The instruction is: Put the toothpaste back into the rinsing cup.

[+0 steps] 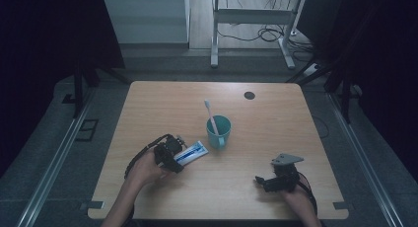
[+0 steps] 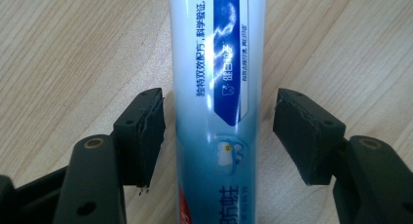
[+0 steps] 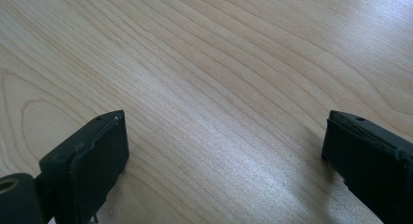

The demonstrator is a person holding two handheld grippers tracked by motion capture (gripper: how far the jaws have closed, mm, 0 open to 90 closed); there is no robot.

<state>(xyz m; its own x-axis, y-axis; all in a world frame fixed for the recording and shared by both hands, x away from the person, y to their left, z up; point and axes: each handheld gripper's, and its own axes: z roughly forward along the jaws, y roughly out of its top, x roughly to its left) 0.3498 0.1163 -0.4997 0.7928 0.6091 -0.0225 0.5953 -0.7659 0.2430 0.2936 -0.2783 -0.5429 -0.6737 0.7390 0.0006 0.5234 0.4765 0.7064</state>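
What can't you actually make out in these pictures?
- Toothpaste tube: both ends cut off by the left claw view's edges; cap unseen. In the high view the left claw covers its near end.
- Toothbrush: its lower part hidden inside the teal cup.
- Tube's print: too small in the high view.

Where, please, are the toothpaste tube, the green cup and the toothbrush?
toothpaste tube [image 2: 214, 87]: left gripper view, printed middle of its body.
green cup [image 1: 218, 133]: high view, outer wall.
toothbrush [image 1: 210, 113]: high view, handle above the rim.
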